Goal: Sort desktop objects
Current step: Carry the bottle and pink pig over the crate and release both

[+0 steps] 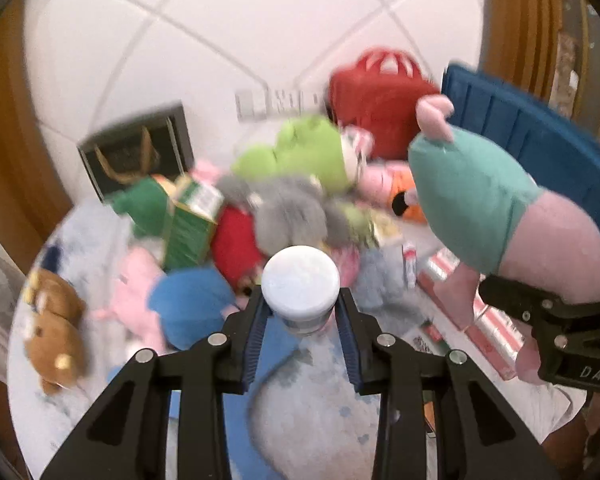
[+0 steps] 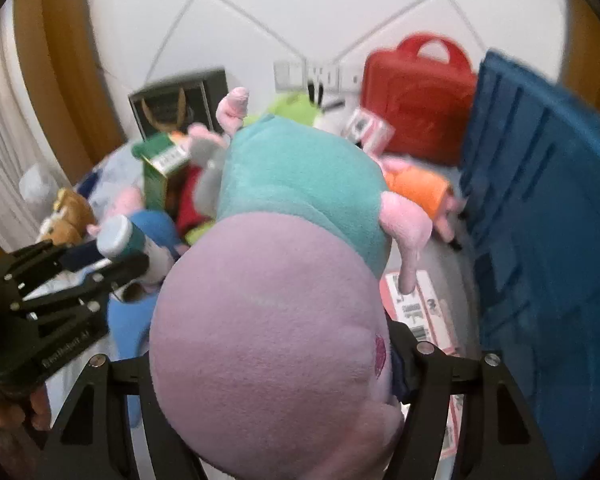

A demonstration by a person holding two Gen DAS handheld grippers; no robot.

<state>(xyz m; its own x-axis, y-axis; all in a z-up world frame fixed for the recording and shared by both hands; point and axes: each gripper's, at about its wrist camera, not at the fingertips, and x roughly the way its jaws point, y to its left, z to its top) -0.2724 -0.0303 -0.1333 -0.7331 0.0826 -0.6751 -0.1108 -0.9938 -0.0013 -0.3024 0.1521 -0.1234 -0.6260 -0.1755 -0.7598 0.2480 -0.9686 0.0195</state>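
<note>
left gripper point(image 1: 302, 308) clamps the white-lidded round plastic jar point(image 1: 300, 282); right gripper point(image 2: 268, 364) squeezes the pink plush pig in teal point(image 2: 284, 280), nearest the blue ribbed plastic bin point(image 2: 540, 220), lying just right of it.

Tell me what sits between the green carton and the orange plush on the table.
In the left wrist view, between the green carton and the orange plush lie a grey plush and, below it, a red plush.

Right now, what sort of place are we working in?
Probably a home room, maybe a child's play corner: a table heaped with plush toys, a red carry case and a blue storage crate against a white tiled wall.
</note>
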